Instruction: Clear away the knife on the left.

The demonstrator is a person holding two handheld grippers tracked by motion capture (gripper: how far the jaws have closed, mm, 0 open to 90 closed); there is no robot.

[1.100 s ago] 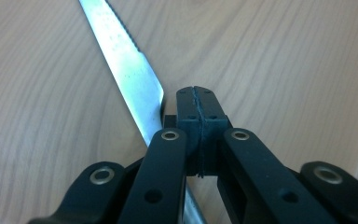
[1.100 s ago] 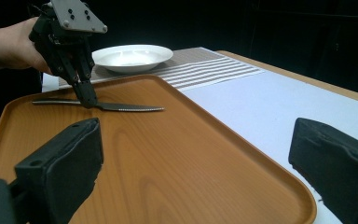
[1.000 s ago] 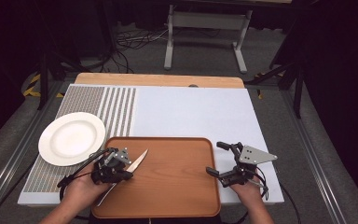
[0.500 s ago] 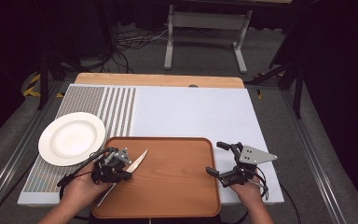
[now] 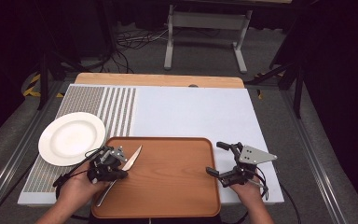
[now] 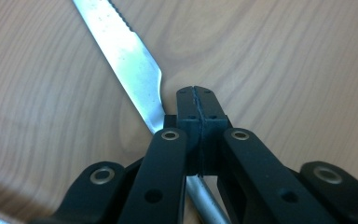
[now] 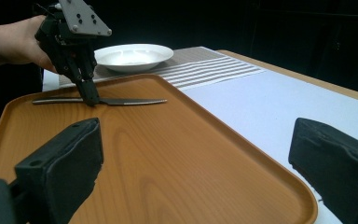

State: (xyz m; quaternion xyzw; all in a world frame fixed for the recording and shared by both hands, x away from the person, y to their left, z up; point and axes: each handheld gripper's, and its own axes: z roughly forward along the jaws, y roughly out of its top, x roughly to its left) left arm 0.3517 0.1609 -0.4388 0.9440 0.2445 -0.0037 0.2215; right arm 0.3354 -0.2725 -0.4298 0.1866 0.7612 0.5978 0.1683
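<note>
The knife (image 5: 121, 173) lies on the left part of the wooden tray (image 5: 168, 186), close to the tray's left edge. Its long axis runs slanted: the blade points away from the person and a little toward the tray's middle, and the handle comes back toward the tray's near left corner. The left gripper (image 5: 114, 169) stands over the knife and points down on it. In the left gripper view its jaws are pressed together on the knife (image 6: 135, 70) where the blade meets the handle, so the blade goes out ahead of the jaws and the handle passes back under them. The knife seems flat on the tray, not lifted.

The right gripper (image 5: 216, 161) rests at the tray's right edge, far from the knife, with its jaws wide apart and nothing between them. From the tray, the white plate (image 5: 70, 137) is just past the left edge, on the striped mat.

I judge that the next move is for the left hand only, because it already holds the knife. As the grip is near the middle of the long axis, the knife should lift without tipping much.
</note>
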